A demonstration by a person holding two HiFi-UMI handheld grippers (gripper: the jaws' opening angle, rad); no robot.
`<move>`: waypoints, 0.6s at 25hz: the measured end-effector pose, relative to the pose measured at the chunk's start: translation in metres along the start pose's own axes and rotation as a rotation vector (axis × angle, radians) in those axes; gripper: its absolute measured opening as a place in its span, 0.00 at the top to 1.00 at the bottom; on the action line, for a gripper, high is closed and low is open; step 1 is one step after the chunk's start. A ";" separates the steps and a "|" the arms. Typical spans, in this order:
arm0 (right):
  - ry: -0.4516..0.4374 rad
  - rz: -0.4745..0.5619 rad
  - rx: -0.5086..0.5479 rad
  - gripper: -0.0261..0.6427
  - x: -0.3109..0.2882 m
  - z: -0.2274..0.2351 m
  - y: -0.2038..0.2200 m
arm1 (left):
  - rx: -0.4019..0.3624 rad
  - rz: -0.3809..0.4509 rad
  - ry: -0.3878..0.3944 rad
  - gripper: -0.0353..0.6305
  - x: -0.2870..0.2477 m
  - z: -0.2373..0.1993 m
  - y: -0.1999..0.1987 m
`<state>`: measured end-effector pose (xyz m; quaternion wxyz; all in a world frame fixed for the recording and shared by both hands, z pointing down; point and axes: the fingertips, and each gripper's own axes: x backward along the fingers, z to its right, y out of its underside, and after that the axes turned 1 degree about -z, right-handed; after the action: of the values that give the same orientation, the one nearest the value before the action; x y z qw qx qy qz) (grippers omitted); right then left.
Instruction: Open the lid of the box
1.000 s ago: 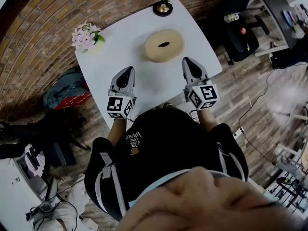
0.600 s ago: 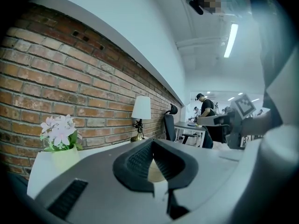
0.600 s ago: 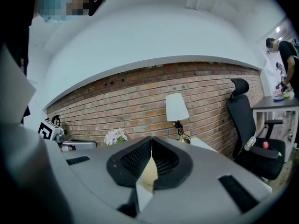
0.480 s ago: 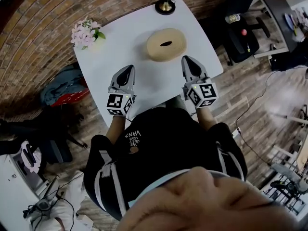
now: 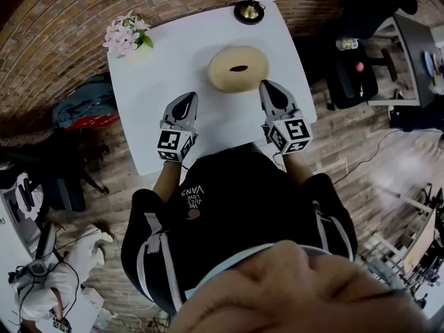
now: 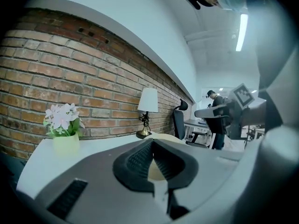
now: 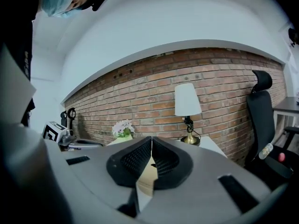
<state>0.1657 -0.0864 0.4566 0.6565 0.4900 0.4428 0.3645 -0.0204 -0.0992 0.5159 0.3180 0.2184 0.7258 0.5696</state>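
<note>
Round box (image 5: 238,69) on table (image 5: 159,75) — jaws together

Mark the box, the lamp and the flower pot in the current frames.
box (image 5: 238,78), head view, on the lid top just below its slot.
lamp (image 7: 187,100), right gripper view, on the white shade.
flower pot (image 6: 66,143), left gripper view, on the pale green pot wall.

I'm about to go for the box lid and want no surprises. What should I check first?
1. Lid seated on the box: ok.
2. Left hand-held gripper empty: ok. Jaws together, so not ok for grasping.
3. Right hand-held gripper empty: ok. Jaws also together: not ok.
4. Flower pot and lamp stand clear of the box: ok.
5. How the lid lifts off: cannot tell.
</note>
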 end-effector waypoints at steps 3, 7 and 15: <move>-0.044 -0.015 0.008 0.95 -0.007 0.005 0.001 | 0.001 -0.017 -0.017 0.93 -0.011 0.002 0.010; -0.085 -0.038 0.013 0.96 -0.015 0.010 0.004 | -0.002 -0.036 -0.035 0.93 -0.025 0.003 0.022; -0.194 -0.118 0.063 0.95 -0.035 0.003 0.017 | -0.046 -0.048 -0.029 0.93 -0.044 -0.003 0.040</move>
<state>0.1556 -0.1145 0.4815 0.7007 0.5166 0.4165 0.2620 0.0063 -0.1212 0.5639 0.3471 0.2020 0.7127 0.5751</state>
